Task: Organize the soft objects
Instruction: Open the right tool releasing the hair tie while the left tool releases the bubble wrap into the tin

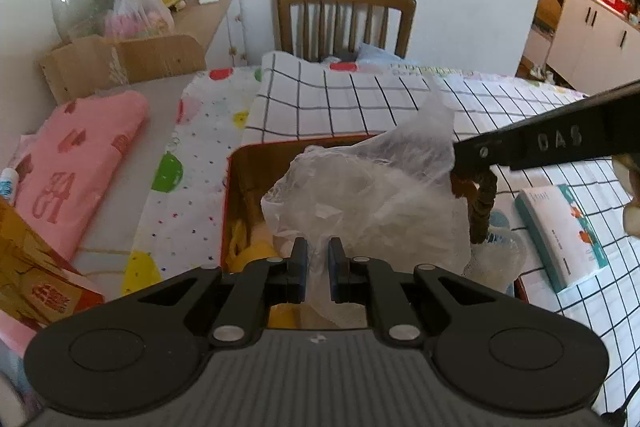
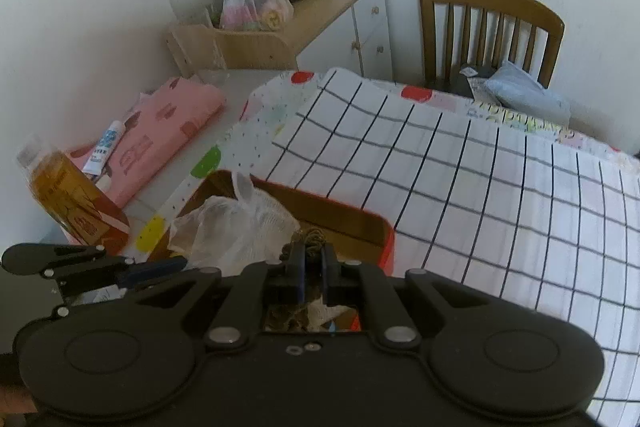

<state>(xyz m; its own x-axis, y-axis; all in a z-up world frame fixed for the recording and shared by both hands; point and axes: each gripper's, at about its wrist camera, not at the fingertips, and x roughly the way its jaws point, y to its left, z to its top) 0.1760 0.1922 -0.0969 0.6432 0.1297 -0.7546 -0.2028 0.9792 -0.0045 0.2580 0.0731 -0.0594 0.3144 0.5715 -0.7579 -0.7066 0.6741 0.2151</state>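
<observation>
1. Two black two-finger grippers meet over a red-rimmed rectangular box with a brown inside (image 1: 236, 183), which sits on a table under a white cloth with a black grid (image 1: 360, 99).
2. A crumpled clear plastic bag (image 1: 372, 199) rises out of the box, directly ahead of the left gripper (image 1: 318, 259) and touching it.
3. The left gripper is clamped shut on the bag's lower edge; plastic fills the narrow gap between its fingers.
4. The right gripper (image 2: 314, 263) is also closed, pinching a dark brown fuzzy loop (image 1: 482, 211) at the bag's right edge.
5. In the left wrist view, the loop hangs downward from the right gripper's tip.
6. The bag stands roughly upright, its peak leaning toward the right gripper.
7. Yellow soft items (image 1: 256, 247) lie inside the box under the bag.
8. A folded pink cloth (image 1: 76, 163) lies well apart, to the left.
</observation>
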